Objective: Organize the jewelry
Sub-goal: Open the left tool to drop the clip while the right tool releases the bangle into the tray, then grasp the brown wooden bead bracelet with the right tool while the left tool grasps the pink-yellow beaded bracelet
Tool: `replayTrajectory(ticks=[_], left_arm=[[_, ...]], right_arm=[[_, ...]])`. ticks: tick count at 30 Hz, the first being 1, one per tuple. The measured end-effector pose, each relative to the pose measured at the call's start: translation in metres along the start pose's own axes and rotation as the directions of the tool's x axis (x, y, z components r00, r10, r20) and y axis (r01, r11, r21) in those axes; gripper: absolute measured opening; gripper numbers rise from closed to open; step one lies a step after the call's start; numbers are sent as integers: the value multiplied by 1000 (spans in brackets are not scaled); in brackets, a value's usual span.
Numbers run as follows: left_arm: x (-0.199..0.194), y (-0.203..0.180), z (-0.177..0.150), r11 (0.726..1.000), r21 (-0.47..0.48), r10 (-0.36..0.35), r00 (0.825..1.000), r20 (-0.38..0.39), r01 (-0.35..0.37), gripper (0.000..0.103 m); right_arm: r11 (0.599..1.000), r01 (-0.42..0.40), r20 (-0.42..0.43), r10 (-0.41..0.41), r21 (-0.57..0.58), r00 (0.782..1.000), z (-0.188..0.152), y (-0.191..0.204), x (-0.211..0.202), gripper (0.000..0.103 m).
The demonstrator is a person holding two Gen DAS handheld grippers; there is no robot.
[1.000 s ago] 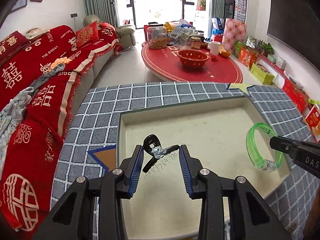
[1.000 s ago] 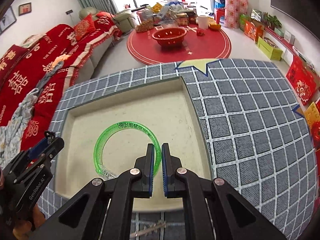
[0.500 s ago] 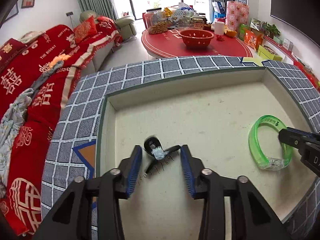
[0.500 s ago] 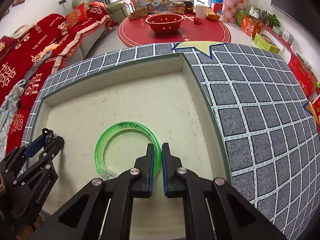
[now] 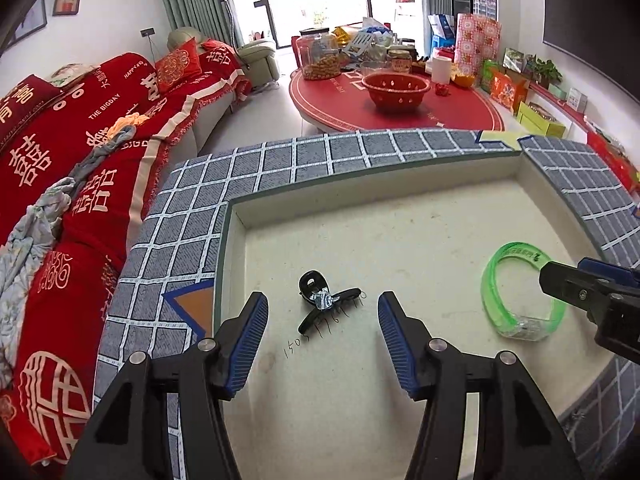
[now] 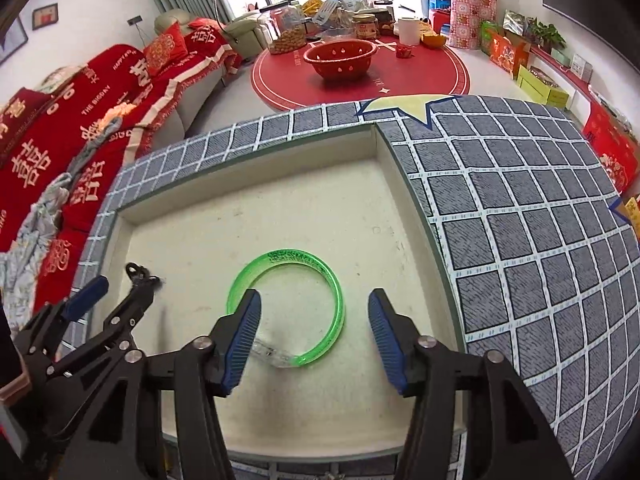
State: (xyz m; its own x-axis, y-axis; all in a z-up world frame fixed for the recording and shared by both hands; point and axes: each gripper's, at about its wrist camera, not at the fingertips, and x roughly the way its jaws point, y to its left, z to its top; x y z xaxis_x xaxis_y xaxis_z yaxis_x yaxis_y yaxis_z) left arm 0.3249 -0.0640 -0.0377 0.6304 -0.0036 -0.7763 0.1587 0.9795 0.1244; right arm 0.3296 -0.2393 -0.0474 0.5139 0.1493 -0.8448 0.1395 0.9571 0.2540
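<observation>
A black hair claw clip (image 5: pixel 324 304) lies on the floor of the cream tray (image 5: pixel 360 200). My left gripper (image 5: pixel 323 318) has a finger on each side of it; its jaws are opening and the pads stand clear of the clip. To the right, a green translucent bangle (image 5: pixel 490 280) lies flat in the same tray (image 6: pixel 248 194). Over the bangle (image 6: pixel 338 300), my right gripper (image 6: pixel 315 304) is opening its jaws wide, and neither pad presses on it. The right wrist view also shows the left gripper (image 6: pixel 118 288) and the clip (image 6: pixel 138 270) at the tray's left side.
The tray sits sunk in a grey checked tabletop (image 6: pixel 520 220). A red-covered sofa (image 5: pixel 80 160) runs along the left. Beyond the table stands a round red table (image 5: pixel 396 108) with a red basket and jars. A hand holding the left gripper shows at the lower left edge (image 6: pixel 12 384).
The left jaws spread away from the hair clip, which stays on the tray floor. The right jaws, shut on the bangle's rim before, have sprung wide apart, leaving the bangle lying flat.
</observation>
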Motion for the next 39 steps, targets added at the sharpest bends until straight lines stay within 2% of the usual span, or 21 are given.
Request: replayTrajectory(ticks=[2,6,7,8,10,15,18,19,23,25,28,30,33,39], left_arm=[[-10,1,-1,1000,-5,-14,1000,14,14,70],[-33,4,-6,999,-19,-31,999,42,32,72],[-39,6,-8,999,-25,-35,998,48,36,95],[-45,8,-9,999,-33,-34,998,61,37,103],[-63,11,-14,998,-45,-26,993,111,31,103],[-95,14,-30,999,-18,-43,989,140,46,103],[-114,19,-44,998,-19,-56,985,164,60,103],[-120,22,-49,997,-25,-70,983,167,75,103],[-136,30,-74,989,-32,-136,981,136,141,103],[-142,31,-89,988,-24,-148,982,120,151,103],[-149,32,-111,983,-25,-176,979,102,180,103],[-152,31,-125,984,-28,-171,982,85,173,103],[-155,28,-145,990,-26,-139,988,60,141,103],[-155,20,-181,991,-44,-127,991,28,128,103]], right_arm=[[1000,-15,15,15,20,1000,0,-1,-10,69],[999,-33,49,32,25,998,-4,-1,-31,71],[999,-35,51,34,24,998,-6,-1,-36,76],[999,-40,55,39,24,998,-9,0,-41,79],[998,-50,64,49,23,997,-14,-1,-50,79],[997,-73,90,71,26,993,-30,-3,-78,79],[995,-95,106,93,21,990,-42,-5,-95,84],[994,-105,110,103,19,989,-47,-6,-102,89],[992,-124,140,120,15,983,-70,-9,-127,92],[991,-132,149,128,22,980,-82,-12,-139,103],[985,-164,187,154,43,970,-101,-20,-157,103],[983,-172,201,157,60,967,-113,-25,-165,103],[980,-175,174,157,92,972,-132,-36,-172,103],[988,-102,126,88,114,988,-175,-55,-176,103]])
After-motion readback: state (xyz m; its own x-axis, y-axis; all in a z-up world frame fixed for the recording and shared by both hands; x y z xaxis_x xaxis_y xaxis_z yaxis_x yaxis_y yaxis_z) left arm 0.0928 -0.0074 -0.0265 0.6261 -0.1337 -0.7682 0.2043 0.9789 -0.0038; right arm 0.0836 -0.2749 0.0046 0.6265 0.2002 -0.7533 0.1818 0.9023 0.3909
